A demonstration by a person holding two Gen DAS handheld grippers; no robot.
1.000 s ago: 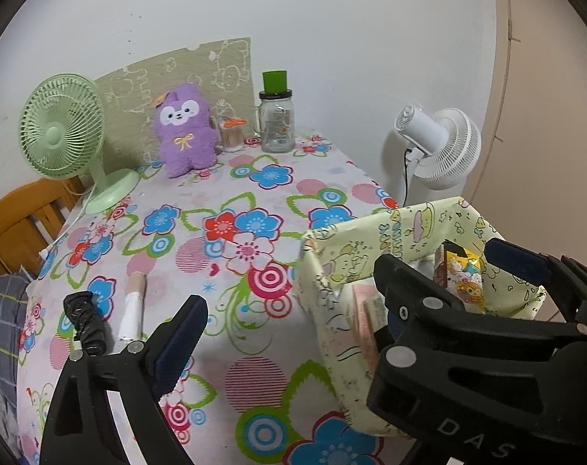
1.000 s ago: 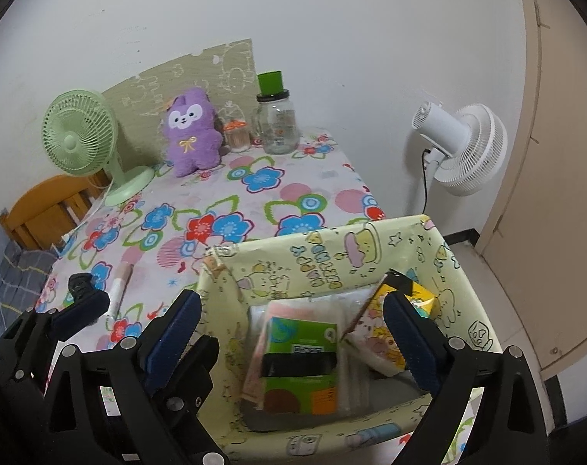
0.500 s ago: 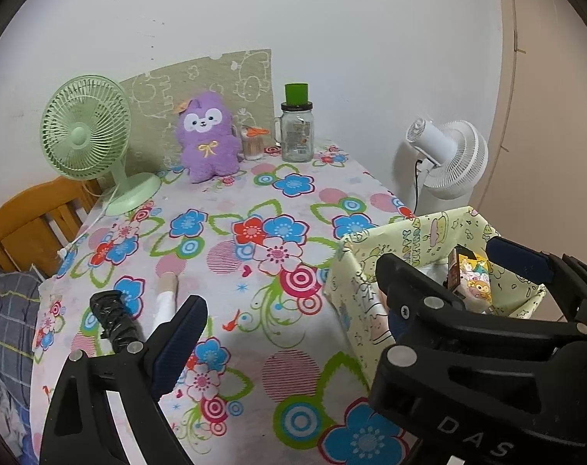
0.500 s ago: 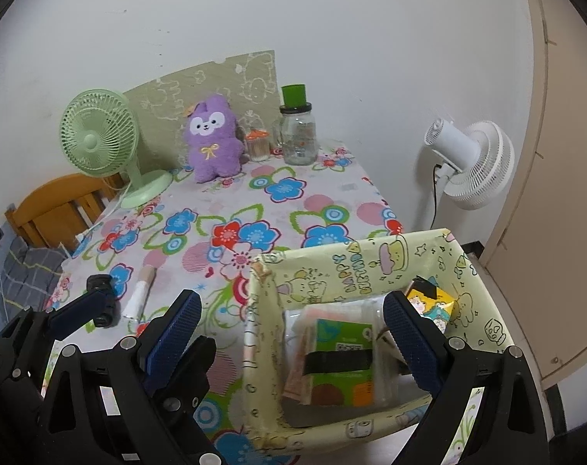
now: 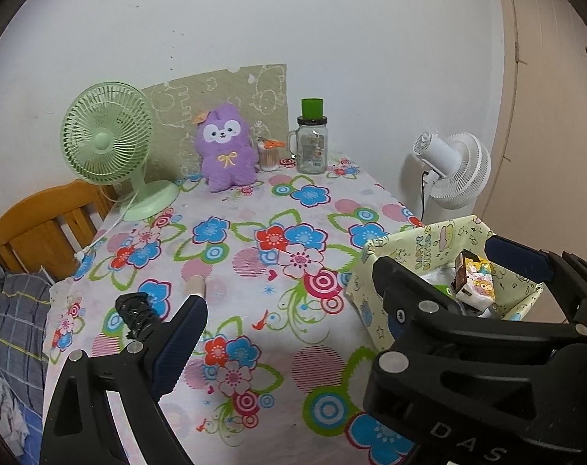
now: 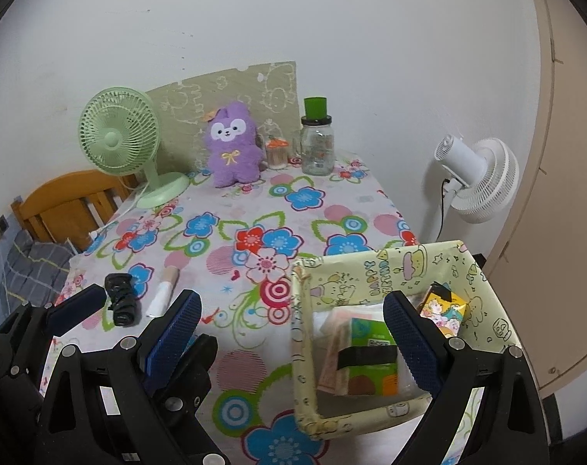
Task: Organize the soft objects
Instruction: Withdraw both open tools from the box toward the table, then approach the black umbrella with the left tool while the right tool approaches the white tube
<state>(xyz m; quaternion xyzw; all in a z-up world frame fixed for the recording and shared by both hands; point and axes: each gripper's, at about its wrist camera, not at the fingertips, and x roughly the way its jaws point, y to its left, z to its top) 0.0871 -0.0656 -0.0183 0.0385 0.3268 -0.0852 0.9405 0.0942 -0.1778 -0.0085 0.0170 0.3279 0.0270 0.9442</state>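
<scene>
purple plush [image 5: 225, 147] upright at the table's far edge, between green fan [image 5: 107, 143] and jar [image 5: 312, 143], well apart from the yellow box [image 6: 382, 271] of packets at the near right corner. left gripper [image 5: 344, 310] and right gripper [image 6: 293, 333] both hang wide open, holding nothing. black roll [image 6: 119, 304] and white tube [image 6: 162, 294] lie near left on the floral cloth [image 5: 254, 255].

Tbl centre [image 6: 254, 209] free, box [image 6: 375, 271] blocks rt
</scene>
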